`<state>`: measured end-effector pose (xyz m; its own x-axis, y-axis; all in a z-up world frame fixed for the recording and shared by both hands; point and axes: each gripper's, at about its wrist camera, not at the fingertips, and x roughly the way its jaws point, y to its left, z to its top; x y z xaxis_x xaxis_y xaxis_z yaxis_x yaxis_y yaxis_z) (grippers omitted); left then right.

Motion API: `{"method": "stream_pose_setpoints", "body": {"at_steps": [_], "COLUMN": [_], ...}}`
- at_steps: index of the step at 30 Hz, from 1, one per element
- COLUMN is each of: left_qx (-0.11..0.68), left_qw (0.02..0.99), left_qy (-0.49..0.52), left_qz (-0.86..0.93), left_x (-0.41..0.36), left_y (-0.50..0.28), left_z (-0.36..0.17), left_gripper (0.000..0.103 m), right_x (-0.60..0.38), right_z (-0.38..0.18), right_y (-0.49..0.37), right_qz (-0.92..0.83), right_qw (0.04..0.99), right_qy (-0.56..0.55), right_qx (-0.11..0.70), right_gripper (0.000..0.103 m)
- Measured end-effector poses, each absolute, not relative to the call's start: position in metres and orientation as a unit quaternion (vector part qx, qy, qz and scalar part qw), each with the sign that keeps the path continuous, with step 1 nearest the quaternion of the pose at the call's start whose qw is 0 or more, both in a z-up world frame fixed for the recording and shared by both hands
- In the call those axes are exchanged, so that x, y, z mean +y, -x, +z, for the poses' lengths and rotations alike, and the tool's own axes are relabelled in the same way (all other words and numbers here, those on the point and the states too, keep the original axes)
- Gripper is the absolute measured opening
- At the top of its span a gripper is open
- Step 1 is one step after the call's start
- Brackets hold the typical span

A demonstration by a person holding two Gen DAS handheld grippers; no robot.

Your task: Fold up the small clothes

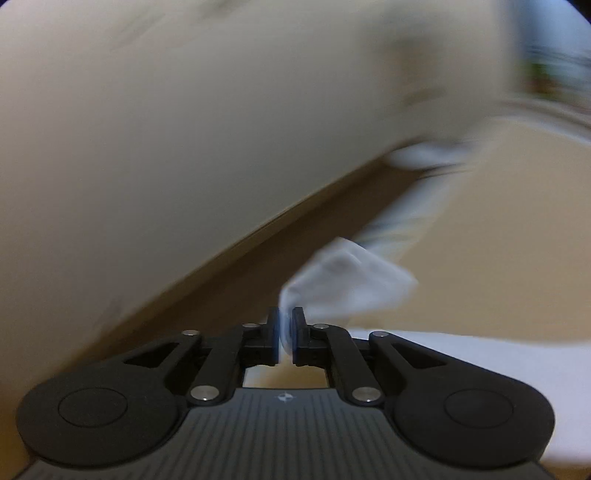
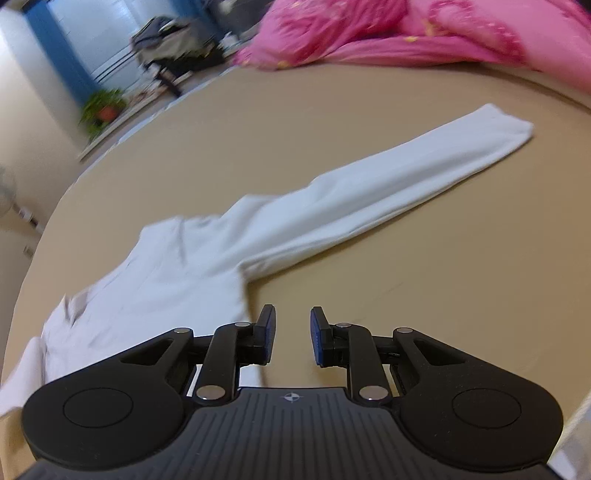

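The left wrist view is heavily blurred. It shows the left gripper (image 1: 285, 332) with its fingers (image 1: 272, 334) drawn together on a bunched fold of the white long-sleeved top (image 1: 351, 284), pinched right between the pads. From the pinch the cloth rises in a crumpled wad just ahead of the fingertips and trails away toward the upper right, where a pale smear of more fabric shows against the tan bed surface (image 1: 498, 229). More white cloth spreads out at the lower right, beside the gripper's body. A large pale wall (image 1: 184, 129) fills the upper left of this view, and the slanted horizon shows the gripper rolled strongly to one side.

The right wrist view is sharper and shows what the left one does not: the white long-sleeved top (image 2: 207, 258) lies spread on the bed surface (image 2: 443, 277), its body at the lower left and one long sleeve (image 2: 406, 177) stretched flat toward the upper right, ending in a cuff. The right gripper (image 2: 291, 332) hovers low over the bed surface just beside the armpit of that sleeve, its fingers (image 2: 266, 328) apart with nothing between them; the left finger sits at the edge of the cloth. This gripper is nearly level, pointing forward across the bed. Pink bedding (image 2: 369, 29) is heaped at the far edge, and a potted plant (image 2: 103, 109) stands on the floor at the far left.
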<state>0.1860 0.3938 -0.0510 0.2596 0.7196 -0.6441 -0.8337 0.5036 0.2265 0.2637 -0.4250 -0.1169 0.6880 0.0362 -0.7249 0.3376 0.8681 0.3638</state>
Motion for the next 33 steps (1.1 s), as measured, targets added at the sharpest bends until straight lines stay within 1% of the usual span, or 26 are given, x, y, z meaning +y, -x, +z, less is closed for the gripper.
{"method": "stream_pose_setpoints", "body": {"at_steps": [1, 2, 3, 4, 6, 7, 9, 11, 12, 13, 14, 15, 16, 18, 20, 22, 25, 26, 27, 29, 31, 32, 33], "left_qx": [0.361, 0.345, 0.326, 0.316, 0.32, 0.323, 0.337, 0.368, 0.394, 0.435, 0.479, 0.462, 0.471, 0.498, 0.489, 0.492, 0.52, 0.533, 0.55, 0.571, 0.571, 0.566, 0.563], "left_qw": [0.768, 0.773, 0.794, 0.826, 0.87, 0.882, 0.896, 0.896, 0.886, 0.865, 0.838, 0.849, 0.845, 0.828, 0.833, 0.835, 0.819, 0.811, 0.802, 0.799, 0.809, 0.815, 0.819], "left_qy": [0.136, 0.171, 0.178, 0.153, 0.109, 0.108, 0.111, 0.111, 0.118, 0.135, 0.155, 0.145, 0.137, 0.171, 0.219, 0.223, 0.234, 0.234, 0.227, 0.182, 0.129, 0.109, 0.093], "left_qz": [0.511, 0.503, 0.481, 0.442, 0.359, 0.325, 0.268, 0.223, 0.215, 0.212, 0.21, 0.214, 0.212, 0.191, 0.14, 0.107, 0.059, 0.056, 0.058, 0.057, 0.056, 0.054, 0.051], "left_x": [0.422, 0.429, 0.422, 0.403, 0.357, 0.339, 0.309, 0.294, 0.293, 0.294, 0.296, 0.291, 0.284, 0.276, 0.264, 0.245, 0.217, 0.193, 0.185, 0.165, 0.15, 0.144, 0.14], "left_y": [-0.166, -0.152, -0.145, -0.144, -0.153, -0.157, -0.169, -0.183, -0.189, -0.195, -0.196, -0.187, -0.183, -0.174, -0.146, -0.115, -0.081, -0.069, -0.059, -0.049, -0.044, -0.042, -0.04], "left_z": [-0.052, -0.049, -0.045, -0.041, -0.044, -0.048, -0.064, -0.09, -0.106, -0.125, -0.144, -0.143, -0.138, -0.131, -0.117, -0.11, -0.121, -0.126, -0.137, -0.149, -0.155, -0.158, -0.158], "left_gripper": [0.005, 0.005, 0.006, 0.008, 0.03, 0.033, 0.034, 0.035, 0.039, 0.039, 0.039, 0.04, 0.04, 0.039, 0.039, 0.039, 0.039, 0.039, 0.039, 0.039, 0.036, 0.031, 0.018], "right_x": [-0.42, -0.416, -0.412, -0.408, -0.404, -0.402, -0.402, -0.403, -0.404, -0.405, -0.406, -0.407, -0.408, -0.409, -0.409, -0.404, -0.397, -0.396, -0.397, -0.399, -0.399, -0.398, -0.397], "right_z": [-0.119, -0.121, -0.124, -0.126, -0.131, -0.133, -0.136, -0.137, -0.136, -0.136, -0.135, -0.136, -0.139, -0.146, -0.153, -0.157, -0.157, -0.157, -0.159, -0.162, -0.162, -0.163, -0.163], "right_y": [-0.264, -0.264, -0.264, -0.263, -0.258, -0.254, -0.242, -0.226, -0.217, -0.207, -0.196, -0.187, -0.175, -0.156, -0.141, -0.13, -0.115, -0.11, -0.104, -0.095, -0.091, -0.09, -0.089], "right_qz": [-0.08, -0.078, -0.077, -0.076, -0.075, -0.076, -0.073, -0.069, -0.066, -0.062, -0.059, -0.06, -0.062, -0.059, -0.052, -0.046, -0.041, -0.044, -0.048, -0.051, -0.048, -0.047, -0.045], "right_qw": [0.885, 0.884, 0.883, 0.881, 0.879, 0.878, 0.874, 0.866, 0.864, 0.862, 0.862, 0.859, 0.854, 0.839, 0.83, 0.828, 0.833, 0.831, 0.828, 0.824, 0.826, 0.827, 0.829], "right_qy": [-0.237, -0.232, -0.226, -0.219, -0.209, -0.206, -0.205, -0.209, -0.208, -0.204, -0.203, -0.202, -0.205, -0.22, -0.231, -0.224, -0.2, -0.196, -0.2, -0.208, -0.201, -0.197, -0.193], "right_qx": [0.392, 0.398, 0.405, 0.412, 0.421, 0.425, 0.435, 0.449, 0.455, 0.459, 0.461, 0.466, 0.474, 0.493, 0.505, 0.512, 0.515, 0.519, 0.522, 0.525, 0.525, 0.525, 0.523], "right_gripper": [0.022, 0.022, 0.022, 0.022, 0.022, 0.022, 0.022, 0.022, 0.022, 0.023, 0.026, 0.027, 0.027, 0.027, 0.027, 0.027, 0.027, 0.027, 0.027, 0.027, 0.027, 0.027, 0.024]}}
